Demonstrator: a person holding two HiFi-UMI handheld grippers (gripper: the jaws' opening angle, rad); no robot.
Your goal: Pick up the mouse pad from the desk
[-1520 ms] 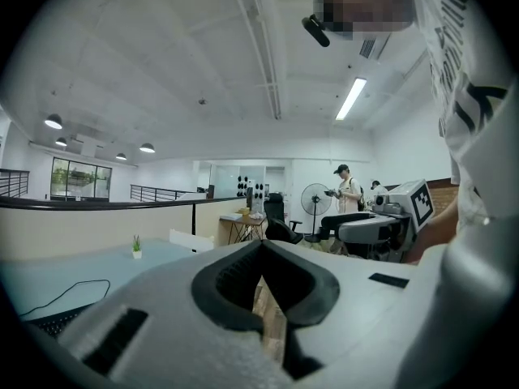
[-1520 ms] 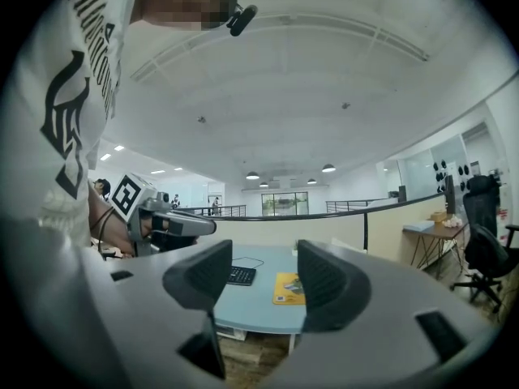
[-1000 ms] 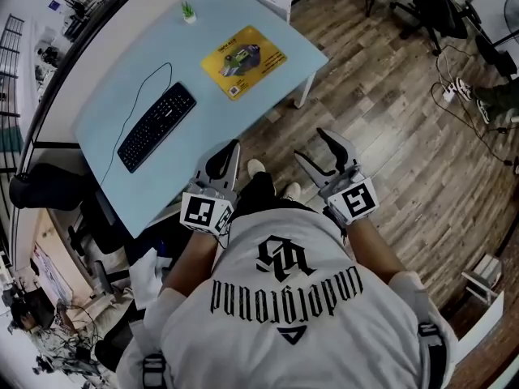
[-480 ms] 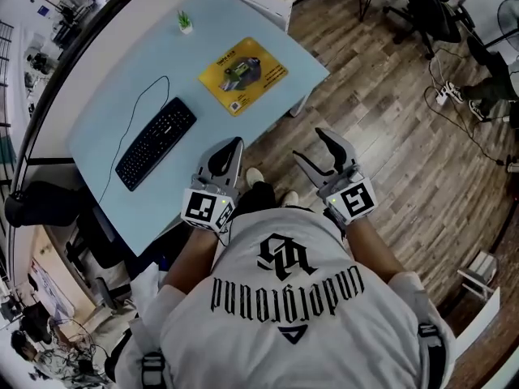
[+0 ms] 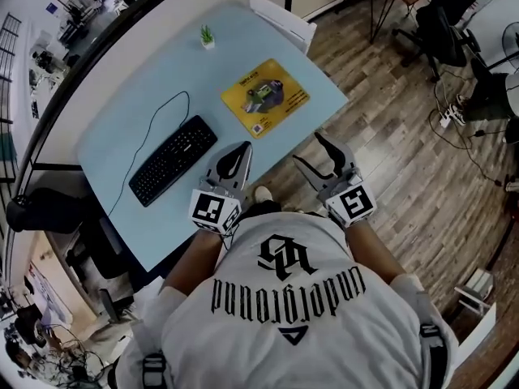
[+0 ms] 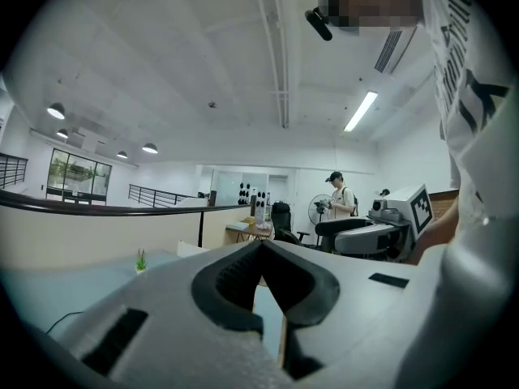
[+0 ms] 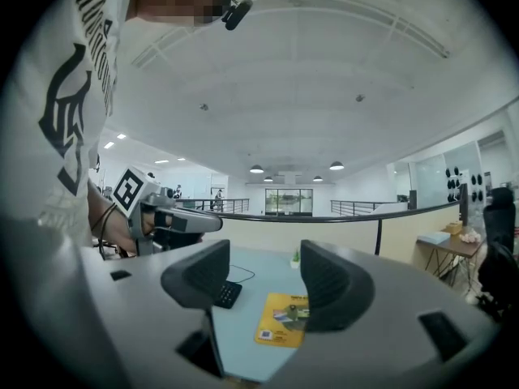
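Observation:
The yellow mouse pad (image 5: 266,97) with a printed picture lies flat on the pale blue desk (image 5: 122,128), near its right end; it also shows in the right gripper view as the mouse pad (image 7: 283,318) between the jaws' line of sight, still far off. My left gripper (image 5: 236,157) is held level over the desk's near edge, its jaws together with nothing in them (image 6: 263,250). My right gripper (image 5: 309,147) hovers over the floor just short of the desk, its jaws apart and empty (image 7: 263,280). Both stand well short of the pad.
A black corded keyboard (image 5: 173,160) lies left of the pad, and a small potted plant (image 5: 208,36) stands at the desk's far edge. A white chair (image 5: 284,19) is behind the desk. Office chairs (image 5: 442,19) and cables sit on the wooden floor at right.
The person has stepped closer to the desk. Both grippers moved forward with them; the left one now reaches over the desk's near edge. Jaw positions look unchanged.

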